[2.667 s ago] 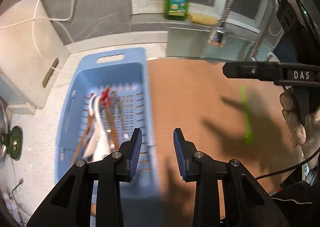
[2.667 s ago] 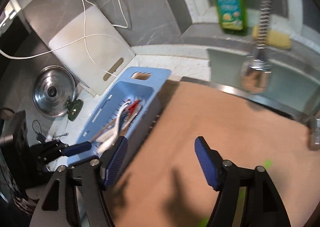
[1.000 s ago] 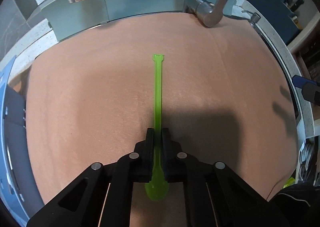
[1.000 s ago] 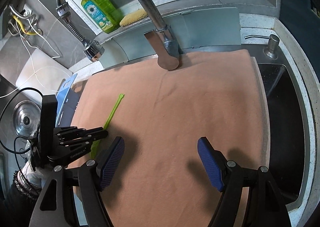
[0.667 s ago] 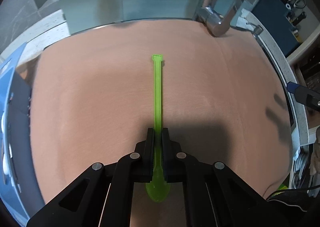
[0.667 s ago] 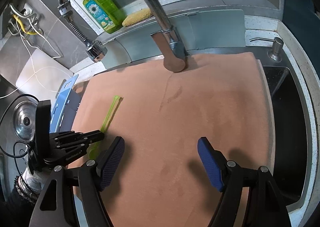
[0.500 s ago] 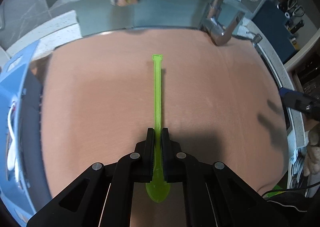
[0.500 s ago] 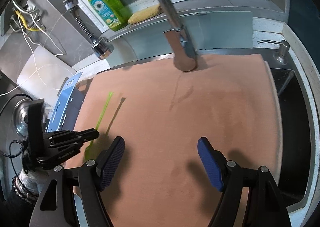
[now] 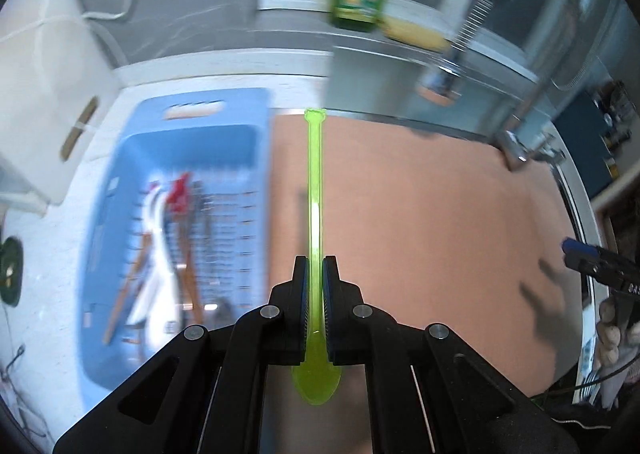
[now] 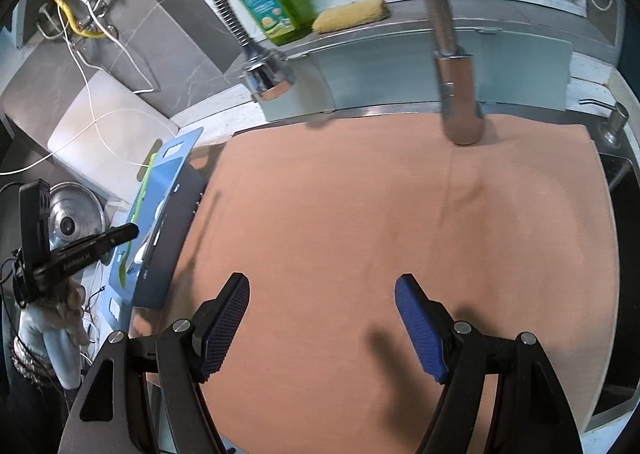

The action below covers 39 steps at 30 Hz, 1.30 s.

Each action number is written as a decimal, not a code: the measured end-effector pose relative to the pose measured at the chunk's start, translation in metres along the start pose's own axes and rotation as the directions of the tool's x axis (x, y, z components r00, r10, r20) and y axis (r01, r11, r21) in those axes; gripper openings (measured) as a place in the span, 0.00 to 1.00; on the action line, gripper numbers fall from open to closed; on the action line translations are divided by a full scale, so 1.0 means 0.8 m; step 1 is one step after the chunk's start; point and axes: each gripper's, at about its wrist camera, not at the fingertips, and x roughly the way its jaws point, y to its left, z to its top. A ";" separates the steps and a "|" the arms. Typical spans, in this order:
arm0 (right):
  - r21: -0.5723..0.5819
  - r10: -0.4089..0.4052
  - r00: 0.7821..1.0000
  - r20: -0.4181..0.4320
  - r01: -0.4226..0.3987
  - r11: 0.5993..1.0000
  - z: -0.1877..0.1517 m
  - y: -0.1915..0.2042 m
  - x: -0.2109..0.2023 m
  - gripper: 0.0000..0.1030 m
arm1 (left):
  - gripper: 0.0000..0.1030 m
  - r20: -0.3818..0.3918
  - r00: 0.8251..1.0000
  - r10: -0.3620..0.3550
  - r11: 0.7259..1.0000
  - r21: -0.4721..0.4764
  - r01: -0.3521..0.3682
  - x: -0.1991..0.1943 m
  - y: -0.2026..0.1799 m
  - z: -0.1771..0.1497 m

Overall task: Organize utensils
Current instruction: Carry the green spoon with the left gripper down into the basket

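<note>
Utensils are piling up in the blue basket (image 9: 120,182) on the left – white, red and brown ones, all blurry to us. We are carrying one more there, a long green spoon (image 9: 315,194).

To do this step well, we are thinking we should bring the spoon right over the open basket, not over its rim, and turn it so it lines up with the others. Then we should go low before letting go, so it is not bouncing out. The spoon is long and thin, so it may tip if we are rushing.

Moving to the middle, our left gripper (image 9: 315,266) is squeezing the spoon near its bowl end. Its two pads are almost together, with only the thin green handle between them. The handle is sticking out far ahead, up over the edge of the orange cloth (image 9: 440,214), just beside the basket.

On the right, our right gripper (image 10: 322,328) is standing wide apart – it is holding nothing and touching nothing, just hanging over bare cloth.
</note>
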 end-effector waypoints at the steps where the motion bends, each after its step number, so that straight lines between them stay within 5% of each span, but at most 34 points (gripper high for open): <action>1: -0.001 0.000 1.000 0.000 0.000 1.000 0.000 0.005 0.002 0.70 | 0.05 -0.002 1.000 0.010 1.000 -0.005 -0.010 0.001 0.009 0.000; 6: -0.004 -0.005 1.000 0.003 0.005 1.000 0.000 0.024 0.006 0.70 | 0.05 -0.047 0.998 0.039 0.997 -0.065 -0.042 0.028 0.068 0.000; 14: 0.011 -0.025 1.000 0.003 0.024 1.000 -0.003 0.035 0.010 0.70 | 0.05 -0.104 0.993 0.047 0.996 -0.070 -0.055 0.068 0.097 -0.001; 39: 0.053 -0.037 0.999 -0.001 0.037 0.998 -0.004 0.037 0.018 0.70 | 0.05 -0.180 0.980 0.080 0.997 -0.004 -0.082 0.119 0.085 0.003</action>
